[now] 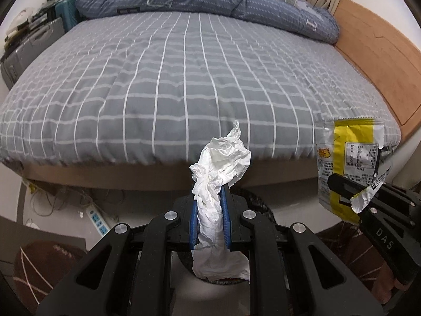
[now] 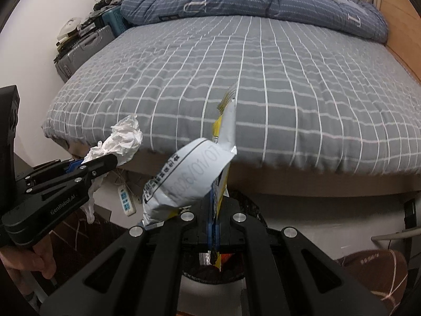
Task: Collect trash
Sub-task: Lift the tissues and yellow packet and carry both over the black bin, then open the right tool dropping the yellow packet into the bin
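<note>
The left gripper pinches a crumpled tissue, the right gripper a snack wrapper, both above the bin (mostly hidden). Light trash could flutter past the rim on release.

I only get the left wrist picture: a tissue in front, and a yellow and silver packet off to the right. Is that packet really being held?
Observer: Yes. The right wrist view shows the right hand-held gripper shut on the snack wrapper, pinched between blue pads.
Operator: Is anything printed on it that I can't see?
Observer: A date is stamped on its curled white flap.
Operator: And who holds the gripper with my tissue?
Observer: A person's hand grips the handle of the left hand-held gripper, which clamps the tissue.
</note>
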`<state>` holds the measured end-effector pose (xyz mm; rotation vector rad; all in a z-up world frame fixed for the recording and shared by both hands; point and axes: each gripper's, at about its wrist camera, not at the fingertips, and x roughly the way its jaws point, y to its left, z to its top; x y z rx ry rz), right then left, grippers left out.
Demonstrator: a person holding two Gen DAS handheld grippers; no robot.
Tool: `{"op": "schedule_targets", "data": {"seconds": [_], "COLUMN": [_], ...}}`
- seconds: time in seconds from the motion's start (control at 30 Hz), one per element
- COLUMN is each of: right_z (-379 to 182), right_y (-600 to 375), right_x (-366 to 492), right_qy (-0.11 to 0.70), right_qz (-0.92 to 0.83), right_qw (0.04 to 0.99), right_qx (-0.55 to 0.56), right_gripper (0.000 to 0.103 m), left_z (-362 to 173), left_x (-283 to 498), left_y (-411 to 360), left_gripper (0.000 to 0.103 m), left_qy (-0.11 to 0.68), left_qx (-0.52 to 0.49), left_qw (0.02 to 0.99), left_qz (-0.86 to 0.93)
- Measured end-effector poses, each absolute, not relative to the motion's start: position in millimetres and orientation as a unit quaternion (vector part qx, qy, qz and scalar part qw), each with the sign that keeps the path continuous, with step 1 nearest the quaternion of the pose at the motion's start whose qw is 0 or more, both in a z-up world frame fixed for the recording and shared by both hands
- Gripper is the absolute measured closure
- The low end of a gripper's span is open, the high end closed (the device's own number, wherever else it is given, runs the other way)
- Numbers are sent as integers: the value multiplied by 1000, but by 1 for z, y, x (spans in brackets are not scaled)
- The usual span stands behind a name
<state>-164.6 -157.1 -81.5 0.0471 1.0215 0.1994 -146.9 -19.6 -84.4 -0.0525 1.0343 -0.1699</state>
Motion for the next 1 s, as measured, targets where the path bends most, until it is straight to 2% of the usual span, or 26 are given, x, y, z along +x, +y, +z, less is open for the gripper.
{"op": "schedule_targets", "data": {"seconds": [0.43,1.0], "right_z": [-144,-218], "right_y": [-149,-132], "right_x": [-174,-140], "right_qy": [546,609], "right_qz": [92,89], "right_qw": [832,788], "right_qx": [16,24], "right_gripper": [103,103], "left_z": [-141,-209], "left_x": [-153,-122], "left_y": [-16,-8], "left_gripper": [89,89], "left_qy": [544,588], "left_qx": [-30,-18], "left_qw": [836,807], "left_qz": [-73,-59]}}
